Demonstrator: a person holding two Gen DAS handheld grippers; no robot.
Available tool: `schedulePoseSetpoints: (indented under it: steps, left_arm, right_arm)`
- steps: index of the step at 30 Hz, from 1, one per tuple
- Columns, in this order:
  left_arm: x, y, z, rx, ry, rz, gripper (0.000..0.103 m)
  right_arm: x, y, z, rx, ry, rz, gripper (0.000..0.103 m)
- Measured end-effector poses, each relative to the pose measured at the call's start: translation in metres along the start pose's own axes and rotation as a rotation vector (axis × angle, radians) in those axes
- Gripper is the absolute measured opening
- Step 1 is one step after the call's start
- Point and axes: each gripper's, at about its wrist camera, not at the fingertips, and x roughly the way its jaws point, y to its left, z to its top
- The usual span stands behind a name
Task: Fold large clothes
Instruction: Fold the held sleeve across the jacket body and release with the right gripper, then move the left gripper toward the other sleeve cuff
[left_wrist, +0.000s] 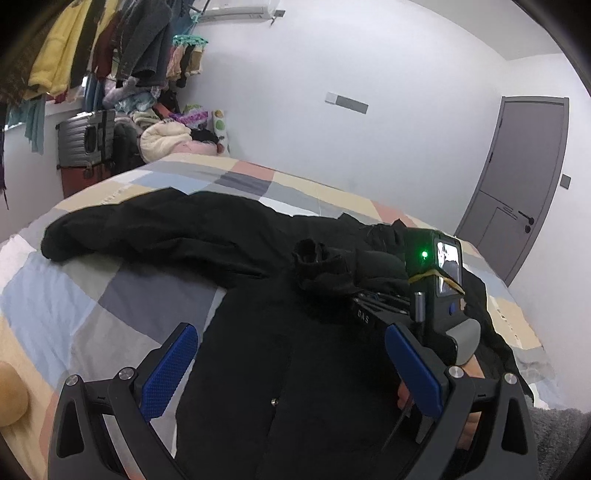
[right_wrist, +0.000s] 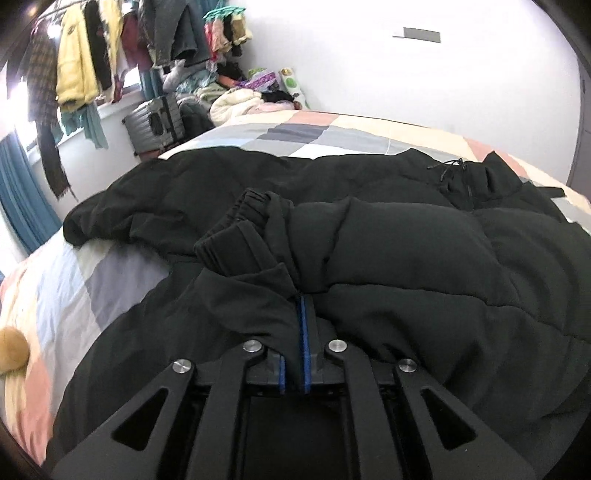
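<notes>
Here the black padded jacket (right_wrist: 406, 251) lies spread across the patchwork bed (right_wrist: 295, 133), one sleeve (right_wrist: 258, 229) already folded in over its body, the other sleeve (left_wrist: 122, 232) and the final folds seemingly left. The right gripper (right_wrist: 295, 314) pinches that folded sleeve's fabric. Only the left wrist view shows the left gripper (left_wrist: 291, 369) gaping wide over the jacket's front, and the door (left_wrist: 524, 177) beyond the bed.

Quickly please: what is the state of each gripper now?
Left gripper: open, holding nothing.
Right gripper: closed on the black jacket sleeve.
</notes>
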Motion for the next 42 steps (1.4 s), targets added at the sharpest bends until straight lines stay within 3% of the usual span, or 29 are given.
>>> schedulePoseSetpoints:
  steps: [6,7,9,11,13,18,29,34,42]
  left_arm:
    - [-0.007,0.002,-0.001,-0.042,0.035,-0.048,0.102]
    - [-0.008,0.002,-0.001,-0.046,0.036,-0.048,0.102]
    - [-0.013,0.0,-0.001,-0.039,0.018,-0.04,0.102]
    - [-0.017,-0.003,-0.001,-0.029,0.004,-0.032,0.102]
    - [-0.02,-0.004,-0.002,-0.022,-0.001,-0.03,0.102]
    - [-0.022,-0.007,-0.003,0.0,-0.013,-0.009,0.102]
    - [-0.04,-0.034,-0.005,0.077,-0.065,-0.023,0.102]
    - [-0.053,-0.047,-0.007,0.071,-0.094,-0.056,0.102]
    - [-0.063,-0.069,-0.015,0.121,-0.124,-0.059,0.102]
  right_arm:
    - [-0.011,0.005,-0.004,-0.035,0.054,0.009,0.016]
    - [-0.013,0.007,-0.005,-0.043,0.057,0.003,0.021]
    - [-0.018,0.01,-0.007,-0.063,0.06,-0.005,0.037]
    - [-0.025,0.015,-0.009,-0.082,0.048,0.001,0.075]
    - [-0.038,0.017,-0.009,-0.072,-0.001,0.037,0.085]
    - [-0.064,0.007,-0.006,-0.046,-0.049,0.04,0.085]
    - [-0.187,-0.047,-0.006,0.049,-0.221,-0.108,0.085]
    - [-0.235,-0.065,-0.017,0.076,-0.269,-0.195,0.085]
    - [-0.283,-0.083,-0.046,0.15,-0.319,-0.225,0.085]
